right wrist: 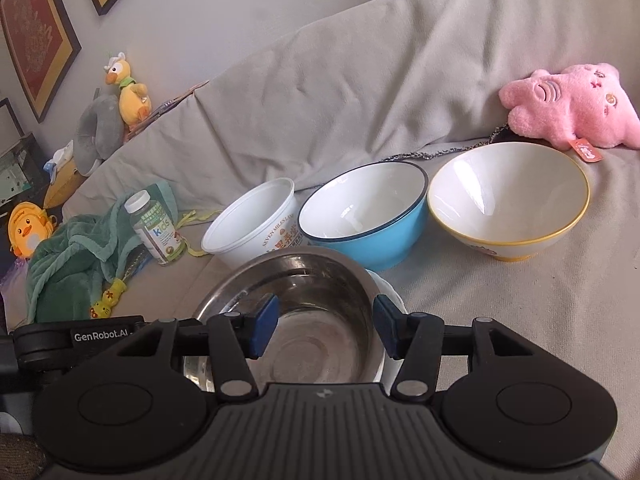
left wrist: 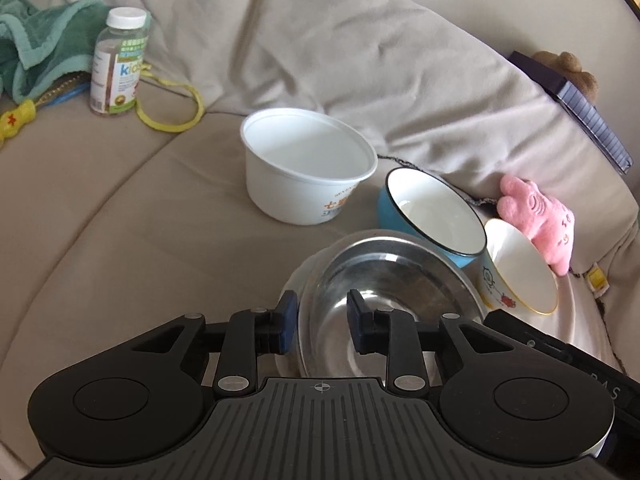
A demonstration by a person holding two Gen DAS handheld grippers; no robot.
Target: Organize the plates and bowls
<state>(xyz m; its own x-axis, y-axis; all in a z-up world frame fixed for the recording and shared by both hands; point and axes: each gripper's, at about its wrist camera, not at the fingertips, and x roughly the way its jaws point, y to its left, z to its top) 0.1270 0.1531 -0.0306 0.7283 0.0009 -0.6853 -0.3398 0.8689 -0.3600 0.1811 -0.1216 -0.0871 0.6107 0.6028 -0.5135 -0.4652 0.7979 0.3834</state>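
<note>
A steel bowl (left wrist: pixel 392 296) (right wrist: pixel 304 300) rests on a white plate (left wrist: pixel 576 320) (right wrist: pixel 390 292) on the beige sofa. My left gripper (left wrist: pixel 322 326) is open, its fingers on either side of the steel bowl's left rim. My right gripper (right wrist: pixel 326 330) is open, its fingers straddling the bowl's right rim. Behind stand a white plastic bowl (left wrist: pixel 308 164) (right wrist: pixel 252 224), a blue bowl (left wrist: pixel 432 216) (right wrist: pixel 368 216) and a yellow-rimmed white bowl (left wrist: pixel 520 268) (right wrist: pixel 508 200).
A pink plush toy (left wrist: pixel 536 220) (right wrist: pixel 576 108) lies at the back right. A vitamin bottle (left wrist: pixel 118 60) (right wrist: pixel 156 228), a green towel (left wrist: pixel 36 40) (right wrist: pixel 76 268) and yellow toys (right wrist: pixel 26 232) lie at the left. The sofa's back cushion (left wrist: pixel 360 60) rises behind the bowls.
</note>
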